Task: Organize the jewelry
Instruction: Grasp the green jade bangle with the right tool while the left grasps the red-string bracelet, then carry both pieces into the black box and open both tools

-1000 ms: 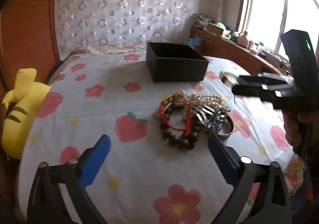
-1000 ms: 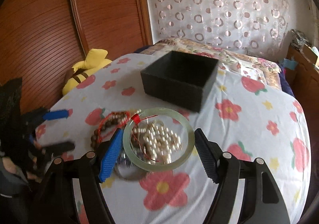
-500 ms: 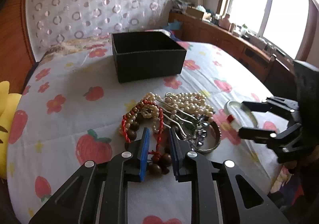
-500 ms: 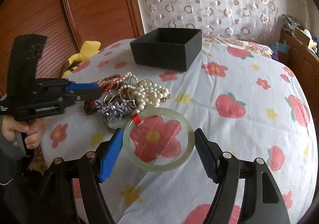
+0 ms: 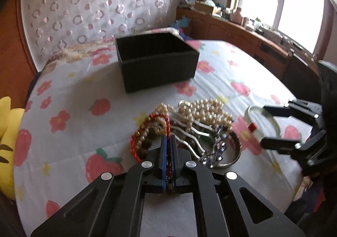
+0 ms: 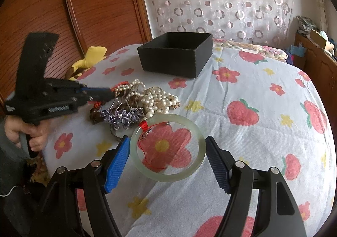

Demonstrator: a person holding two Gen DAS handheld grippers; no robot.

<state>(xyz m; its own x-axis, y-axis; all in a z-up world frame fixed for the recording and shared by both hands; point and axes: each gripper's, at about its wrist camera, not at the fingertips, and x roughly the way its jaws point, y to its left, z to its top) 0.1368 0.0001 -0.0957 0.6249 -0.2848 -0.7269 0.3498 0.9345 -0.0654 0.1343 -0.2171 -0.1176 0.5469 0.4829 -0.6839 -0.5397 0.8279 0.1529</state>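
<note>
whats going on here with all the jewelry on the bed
A person is sorting a pile of jewelry on a flowered bedspread, holding a gripper in each hand. The left gripper has just been closing and is now shut on the red beaded bracelet at the near edge of the pile. The right gripper holds a pale green bangle between its jaws, over the bedspread beside the pile. The open black box sits behind the pile; no jewelry shows in it.

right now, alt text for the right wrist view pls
The right gripper holds a pale green bangle over a flowered bedspread. Beyond lies a heap of jewelry, with the left gripper reaching into it, and an open black box.
</note>
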